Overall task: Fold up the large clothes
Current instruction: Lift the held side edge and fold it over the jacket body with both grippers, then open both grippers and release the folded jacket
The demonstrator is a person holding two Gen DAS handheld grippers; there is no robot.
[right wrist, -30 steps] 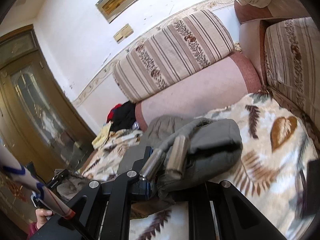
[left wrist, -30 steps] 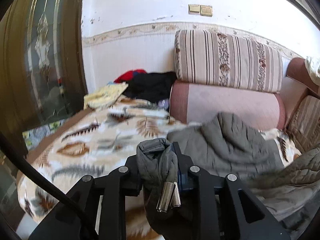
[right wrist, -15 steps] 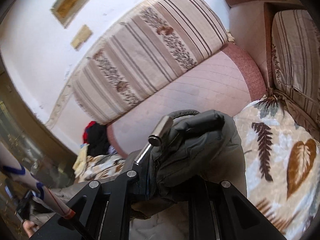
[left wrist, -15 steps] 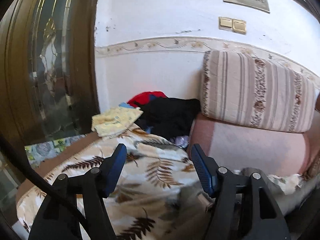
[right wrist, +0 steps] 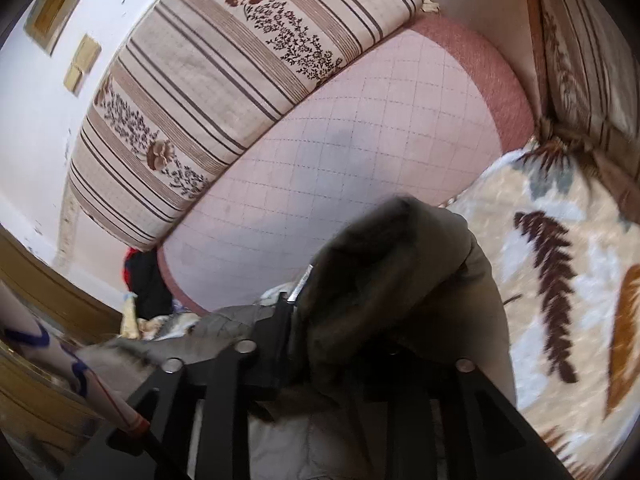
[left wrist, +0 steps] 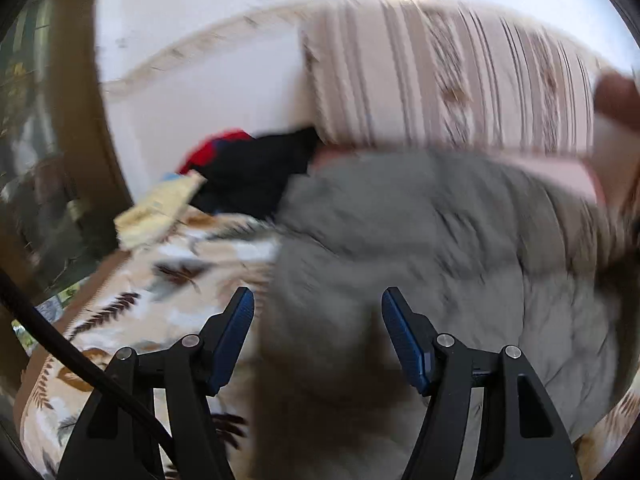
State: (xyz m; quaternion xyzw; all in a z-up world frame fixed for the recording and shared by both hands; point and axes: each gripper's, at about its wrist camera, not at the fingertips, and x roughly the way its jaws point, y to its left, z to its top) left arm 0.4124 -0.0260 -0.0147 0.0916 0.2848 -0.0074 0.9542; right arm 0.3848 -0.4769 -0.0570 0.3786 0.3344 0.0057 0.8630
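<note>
- I find no brand, label or readable writing in either wrist view; the left view is smeared with motion blur.
- My left gripper (left wrist: 318, 334) stands released, its two blue pads (left wrist: 232, 340) spread with nothing pinched between them.
- The grey quilted jacket (left wrist: 420, 248) lies straight ahead of that gripper and off to its right, spread over the leaf-print blanket (left wrist: 132, 312).
- My right gripper (right wrist: 360, 320) has its jaws opening; a bunched fold of the jacket (right wrist: 392, 280) sits between them and hides the tips, so I cannot tell whether the pads press on it.
- A metal cord end (right wrist: 301, 284) pokes out of the fold by the gripper's left finger.
- Open blanket lies to the right of the right gripper and to the left of the left one.
- Ahead of both, the pink sofa back (right wrist: 340, 152) closes the space, with one striped cushion (right wrist: 240, 64) on top (a second striped cushion (right wrist: 584, 52) bounds the far right).
- One heap of dark and red clothes (left wrist: 256, 168) and one pale yellow cloth (left wrist: 160, 208) lie ahead-left of the left gripper.
</note>
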